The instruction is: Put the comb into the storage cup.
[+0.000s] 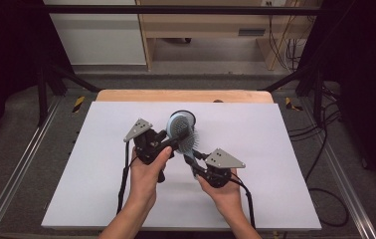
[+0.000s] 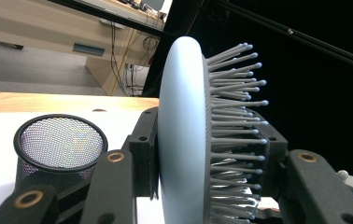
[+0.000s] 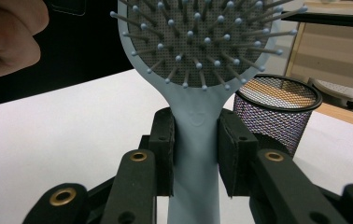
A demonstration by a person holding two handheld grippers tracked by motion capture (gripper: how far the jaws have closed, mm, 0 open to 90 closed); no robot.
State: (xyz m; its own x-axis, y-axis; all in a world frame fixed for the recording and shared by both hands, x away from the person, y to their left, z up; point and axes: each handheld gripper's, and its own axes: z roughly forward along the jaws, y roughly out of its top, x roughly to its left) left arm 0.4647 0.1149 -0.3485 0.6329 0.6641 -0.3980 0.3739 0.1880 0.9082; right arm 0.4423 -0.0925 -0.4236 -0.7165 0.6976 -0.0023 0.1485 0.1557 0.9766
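Two grippers pinching one pale-blue paddle hairbrush (image 1: 182, 130): left gripper (image 1: 176, 138) on head (bristle side included), right gripper (image 1: 194, 163) on handle, black mesh cup (image 3: 276, 111) behind.

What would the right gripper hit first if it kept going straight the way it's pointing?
Probably the mesh cup. The right gripper, shut on the brush handle, points toward it, and the cup stands just beyond the jaws, slightly off to one side. Depth is unclear, so it might pass beside it.
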